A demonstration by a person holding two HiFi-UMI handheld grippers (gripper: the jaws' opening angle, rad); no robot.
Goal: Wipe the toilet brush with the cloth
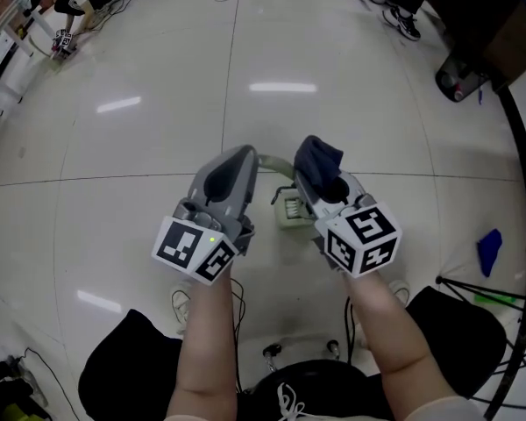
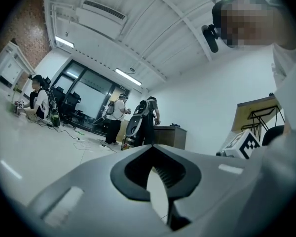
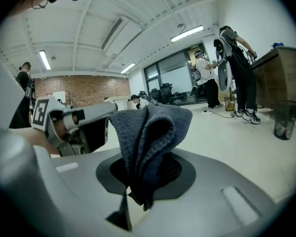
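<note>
Pale toilet brush [image 1: 288, 209] is hanging just off the fingertips, between both tools; dark blue cloth [image 3: 149, 132] is bunched and folded. Both forearms are raised, side by side. Left gripper [image 2: 155, 177] is nearly closed on the pale handle; right gripper [image 3: 147, 177] is clamping the cloth.
</note>
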